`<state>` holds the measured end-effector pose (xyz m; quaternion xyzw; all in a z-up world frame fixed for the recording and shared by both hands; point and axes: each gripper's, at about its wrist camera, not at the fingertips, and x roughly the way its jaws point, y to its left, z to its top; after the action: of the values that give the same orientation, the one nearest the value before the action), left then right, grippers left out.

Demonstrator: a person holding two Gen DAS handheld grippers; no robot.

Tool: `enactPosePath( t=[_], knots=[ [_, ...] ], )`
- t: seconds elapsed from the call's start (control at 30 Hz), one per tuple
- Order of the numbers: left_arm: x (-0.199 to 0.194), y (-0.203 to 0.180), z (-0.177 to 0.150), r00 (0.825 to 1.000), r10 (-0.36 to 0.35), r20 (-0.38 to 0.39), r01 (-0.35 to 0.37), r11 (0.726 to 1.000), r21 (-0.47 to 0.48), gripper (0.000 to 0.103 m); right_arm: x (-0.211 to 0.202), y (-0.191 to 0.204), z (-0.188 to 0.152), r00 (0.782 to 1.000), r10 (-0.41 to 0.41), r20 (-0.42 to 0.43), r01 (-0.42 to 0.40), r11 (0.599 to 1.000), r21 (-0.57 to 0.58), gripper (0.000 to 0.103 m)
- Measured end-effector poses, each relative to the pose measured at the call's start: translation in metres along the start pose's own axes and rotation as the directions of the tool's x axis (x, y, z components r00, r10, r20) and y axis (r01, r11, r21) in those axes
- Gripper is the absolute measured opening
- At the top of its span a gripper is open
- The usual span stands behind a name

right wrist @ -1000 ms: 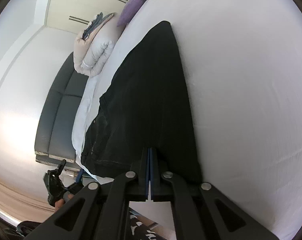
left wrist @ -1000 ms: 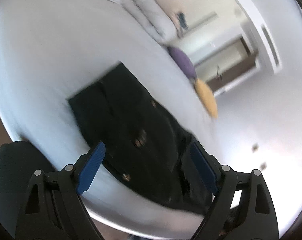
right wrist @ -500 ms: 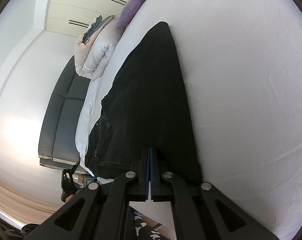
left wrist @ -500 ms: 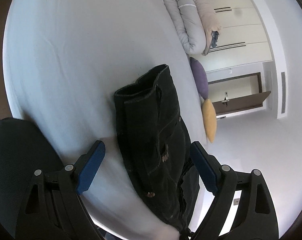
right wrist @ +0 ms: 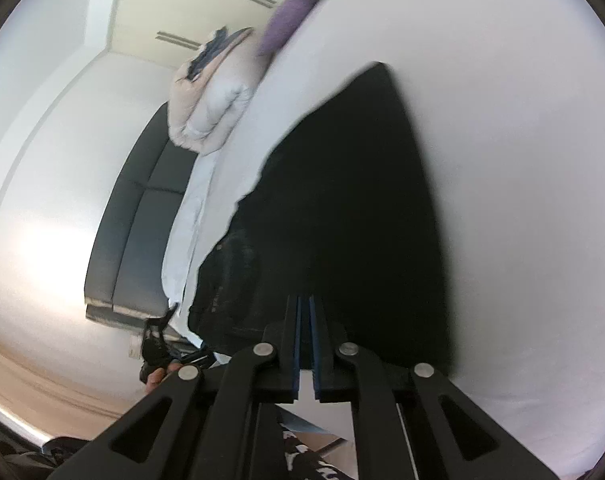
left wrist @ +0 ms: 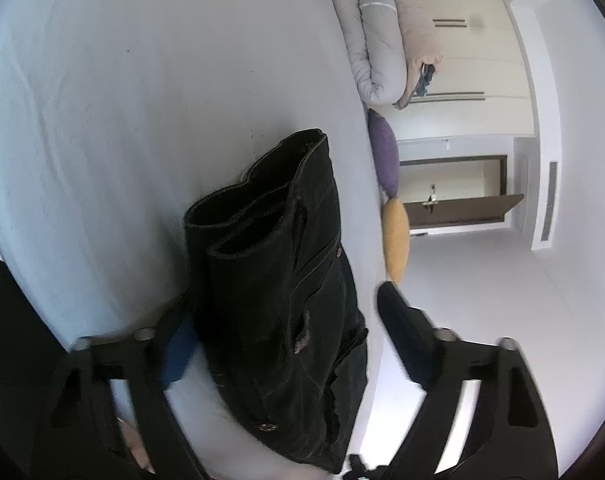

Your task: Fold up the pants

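Left gripper (left wrist: 286,332): jaws closing around pants (left wrist: 278,280), pads apart from cloth. Right gripper (right wrist: 305,320): fingers nearly together, slight gap, pinch on pants (right wrist: 342,208) edge unclear. Pants: black, on white bed (left wrist: 142,100). Beyond: rolled duvet (left wrist: 382,40), purple and yellow pillows.

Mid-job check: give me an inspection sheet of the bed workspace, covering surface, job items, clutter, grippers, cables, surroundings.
Surface: white bed sheet, smooth, bare around the garment.
Job's things: black pants lying on the sheet near the bed's edge, layers stacked, open hems facing away in the left wrist view.
Clutter: rolled duvet, purple pillow and yellow pillow along the far edge, apart from the pants.
Grippers: left gripper closing, pants between its fingers; right gripper almost shut at the pants' near edge, grip not clear.
Cables: nothing seen.
Surroundings: wardrobe, open door, dark sofa.
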<state>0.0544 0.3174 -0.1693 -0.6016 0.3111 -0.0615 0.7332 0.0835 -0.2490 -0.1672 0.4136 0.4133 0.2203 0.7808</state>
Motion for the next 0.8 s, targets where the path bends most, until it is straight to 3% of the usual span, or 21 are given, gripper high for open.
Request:
enactPosePath(
  t=[0.07, 0.2, 0.27, 0.37, 0.47, 0.6, 0.67, 0.7, 0.77, 0.8],
  knots=[
    [0.001, 0.003, 0.0, 1.0, 0.011, -0.011, -0.011, 1.0, -0.002, 0.041, 0.009, 0.019, 0.008, 1.0, -0.008, -0.019, 0.007, 0.999, -0.048, 0.005],
    [-0.003, 0.001, -0.006, 0.998, 0.056, 0.005, -0.057, 0.998, 0.041, 0.027, 0.046, 0.072, 0.032, 0.995, -0.039, -0.091, 0.022, 0.984, -0.176, 0.005],
    [-0.007, -0.005, -0.01, 0.997, 0.074, 0.021, -0.075, 0.994, 0.084, 0.024, 0.068, 0.098, 0.042, 0.99, -0.079, -0.121, 0.046, 0.966, -0.253, 0.01],
    [-0.008, -0.02, -0.017, 0.993, 0.102, 0.055, -0.11, 0.978, 0.178, 0.02, 0.114, 0.137, 0.051, 0.978, -0.118, -0.173, 0.048, 0.931, -0.362, 0.029],
    [-0.009, -0.038, -0.025, 0.988, 0.122, 0.09, -0.143, 0.949, 0.282, 0.019, 0.163, 0.152, 0.055, 0.961, -0.166, -0.222, 0.064, 0.912, -0.405, 0.03],
    [-0.012, -0.062, -0.036, 0.983, 0.134, 0.128, -0.175, 0.9, 0.4, 0.019, 0.216, 0.138, 0.063, 0.93, -0.226, -0.289, 0.119, 0.93, -0.347, 0.029],
    [-0.012, -0.071, -0.04, 0.981, 0.135, 0.139, -0.183, 0.878, 0.443, 0.019, 0.231, 0.126, 0.064, 0.908, -0.283, -0.309, 0.176, 0.927, -0.332, 0.024],
    [-0.012, -0.075, -0.043, 0.981, 0.134, 0.143, -0.186, 0.869, 0.458, 0.019, 0.236, 0.12, 0.064, 0.899, -0.308, -0.312, 0.205, 0.924, -0.322, 0.012],
    [-0.01, -0.082, -0.047, 0.98, 0.135, 0.149, -0.191, 0.854, 0.485, 0.019, 0.24, 0.111, 0.065, 0.892, -0.332, -0.306, 0.239, 0.922, -0.304, 0.0],
    [-0.008, -0.087, -0.05, 0.979, 0.135, 0.153, -0.194, 0.843, 0.502, 0.019, 0.239, 0.107, 0.067, 0.896, -0.32, -0.309, 0.234, 0.93, -0.285, 0.0]
  ],
)
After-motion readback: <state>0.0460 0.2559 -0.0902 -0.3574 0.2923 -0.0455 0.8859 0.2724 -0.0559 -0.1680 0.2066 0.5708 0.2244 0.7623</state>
